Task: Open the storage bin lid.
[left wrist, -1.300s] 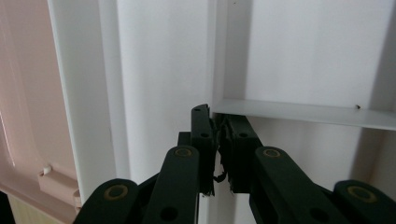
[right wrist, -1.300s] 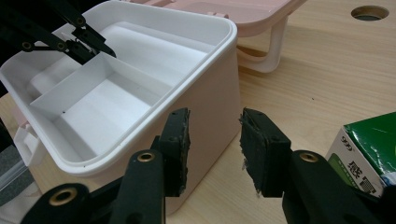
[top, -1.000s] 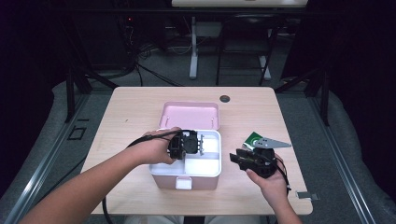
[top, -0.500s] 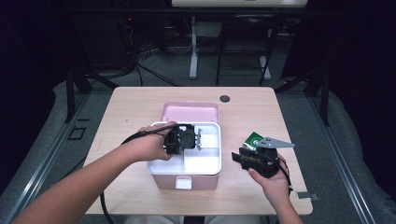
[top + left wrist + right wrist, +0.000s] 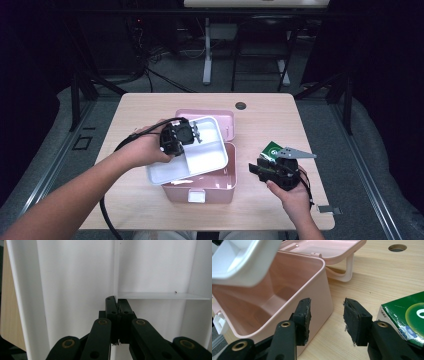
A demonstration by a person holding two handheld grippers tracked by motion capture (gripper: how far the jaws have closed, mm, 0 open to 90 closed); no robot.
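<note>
White tray (image 5: 200, 150) lifted out of pink box (image 5: 215, 182), hanging tilted over box's left half, clear of rim. Left hand-held gripper (image 5: 192, 136) clenched on tray's inner divider (image 5: 115, 270), pads pinching thin wall right at T-junction. Best bet: keep pinch firm, level tray out, carry left and set flat on bare table (image 5: 130, 120). Thin wall could slip, so no jerky swings. Right hand-held gripper (image 5: 325, 320) released, jaws apart, parked just right of box, green carton (image 5: 409, 315) beside it.
</note>
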